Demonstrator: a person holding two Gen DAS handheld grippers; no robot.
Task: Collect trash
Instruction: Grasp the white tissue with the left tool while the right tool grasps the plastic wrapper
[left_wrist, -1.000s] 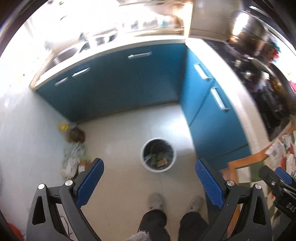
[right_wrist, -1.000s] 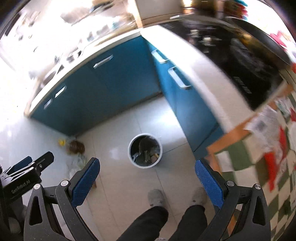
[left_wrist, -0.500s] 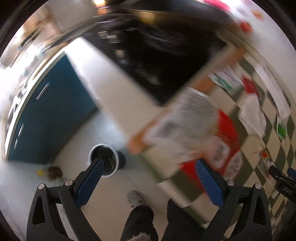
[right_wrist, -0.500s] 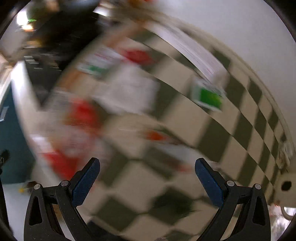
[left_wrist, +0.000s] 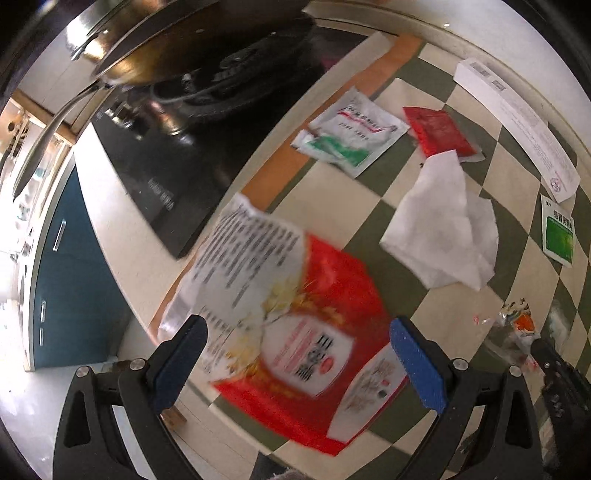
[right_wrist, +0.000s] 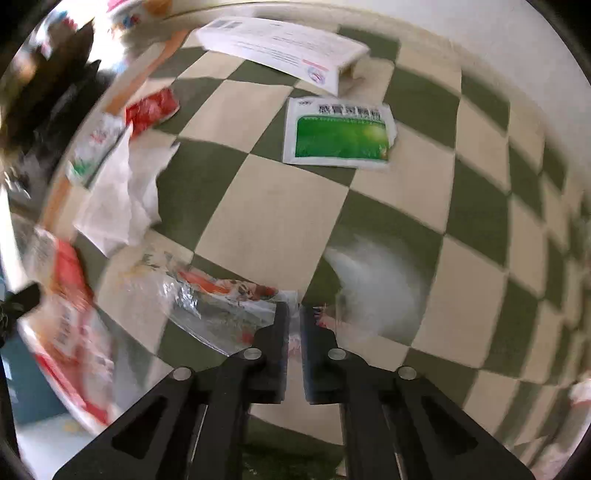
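My right gripper pinches a clear crinkled wrapper at six o'clock on the checkered cloth. My left gripper hangs spread wide over the big red bag; white tissue lies at two o'clock.

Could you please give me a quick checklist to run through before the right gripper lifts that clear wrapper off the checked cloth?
1. Right gripper shut on the clear wrapper: ok, the jaws are nearly together with film between them.
2. Grip deep enough to hold: cannot tell, only an edge looks pinched and the picture is blurred.
3. Wrapper free of neighbours: ok, the white tissue and green sachet lie apart from it.
4. Left gripper free: ok, open and empty above the red bag.
5. Bin in sight: not ok, neither view shows it.
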